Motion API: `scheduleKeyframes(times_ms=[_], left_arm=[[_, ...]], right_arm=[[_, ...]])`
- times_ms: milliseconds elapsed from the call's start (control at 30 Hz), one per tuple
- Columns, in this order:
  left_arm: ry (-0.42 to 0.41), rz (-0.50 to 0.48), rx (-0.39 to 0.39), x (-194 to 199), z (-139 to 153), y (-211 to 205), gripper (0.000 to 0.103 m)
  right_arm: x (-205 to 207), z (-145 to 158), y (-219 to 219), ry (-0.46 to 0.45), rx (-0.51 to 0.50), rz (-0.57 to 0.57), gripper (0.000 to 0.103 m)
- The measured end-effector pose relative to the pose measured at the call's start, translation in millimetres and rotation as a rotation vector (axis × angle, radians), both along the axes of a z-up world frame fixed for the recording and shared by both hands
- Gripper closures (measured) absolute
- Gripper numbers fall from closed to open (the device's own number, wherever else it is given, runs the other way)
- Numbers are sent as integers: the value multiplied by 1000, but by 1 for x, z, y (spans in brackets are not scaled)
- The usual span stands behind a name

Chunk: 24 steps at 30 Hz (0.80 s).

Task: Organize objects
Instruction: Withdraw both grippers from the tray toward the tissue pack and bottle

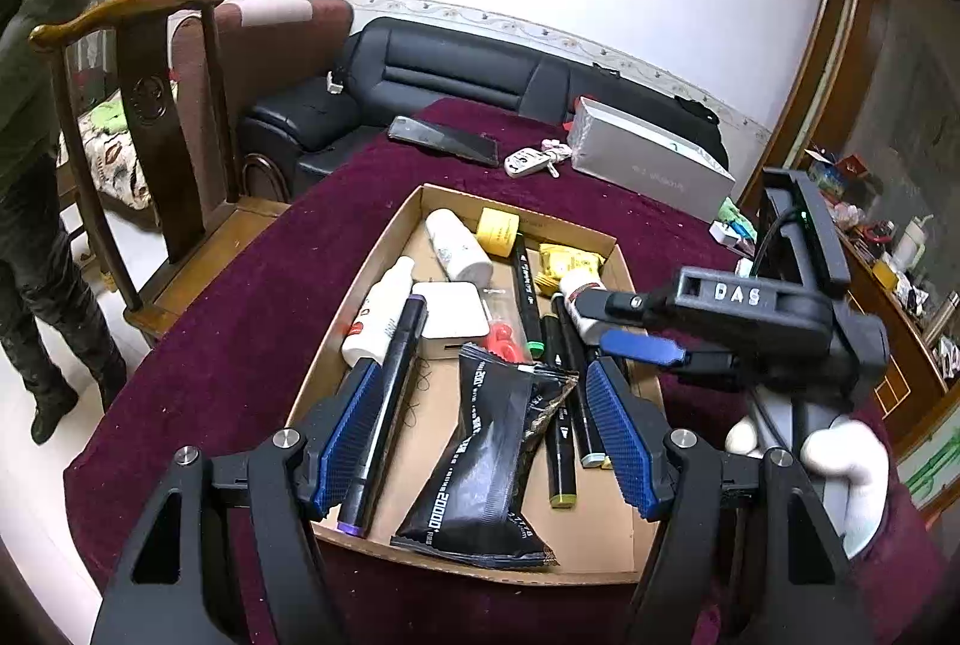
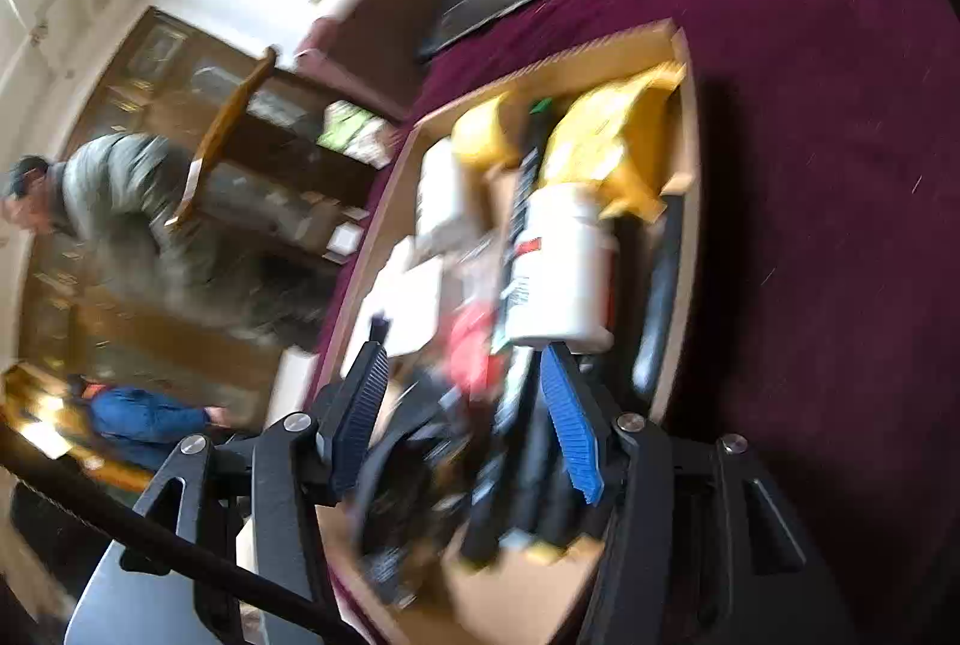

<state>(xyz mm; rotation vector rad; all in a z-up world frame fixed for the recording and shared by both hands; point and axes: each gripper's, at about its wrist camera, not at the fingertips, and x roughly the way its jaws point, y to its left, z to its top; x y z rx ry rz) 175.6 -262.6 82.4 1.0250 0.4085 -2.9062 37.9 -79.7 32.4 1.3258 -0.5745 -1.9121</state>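
Note:
A shallow cardboard tray (image 1: pixel 336 321) lies on the maroon tablecloth (image 1: pixel 210 345). In it are white bottles, a yellow tape roll (image 1: pixel 497 230), a white box (image 1: pixel 453 315), markers and a black packet (image 1: pixel 486 459). My left gripper (image 1: pixel 489 435) hangs open over the tray's near end, with the black packet and a purple-capped marker (image 1: pixel 384 405) below its jaws. My right gripper (image 1: pixel 594 324) reaches in from the right, held by a white-gloved hand (image 1: pixel 852 471). It is open (image 2: pixel 462 363), its tips just short of a white bottle with a red label (image 2: pixel 558 267). The right wrist view is motion-blurred.
Beyond the tray lie a dark phone (image 1: pixel 444 139), a white key fob (image 1: pixel 528 161) and a silver box (image 1: pixel 648 165). A wooden chair (image 1: pixel 156 153) stands at the table's left edge, a black sofa (image 1: pixel 456 75) behind. A person (image 1: pixel 36 165) stands at far left.

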Motion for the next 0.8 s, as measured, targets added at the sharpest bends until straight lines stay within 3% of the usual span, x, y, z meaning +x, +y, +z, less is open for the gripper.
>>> scheduleKeyframes(times_ms=[300,500,567,633,700,800], left_arm=[[63,-4,-66,4,15,22,38],[195,62,-194,25,44,45,37],[262,119,-278,34,59,55,25],[308,147,-305,40,70,61,8],[327,152,-294,42,75,64,2],[303,165,-309,39,78,69,2]], right_arm=[[20,18,48,64,-62,-85,46],[47,46,97,272,34,-262,44],[54,55,105,326,67,-305,38],[69,65,104,390,87,-318,36],[83,73,98,445,118,-313,29],[98,79,83,510,171,-300,25]])
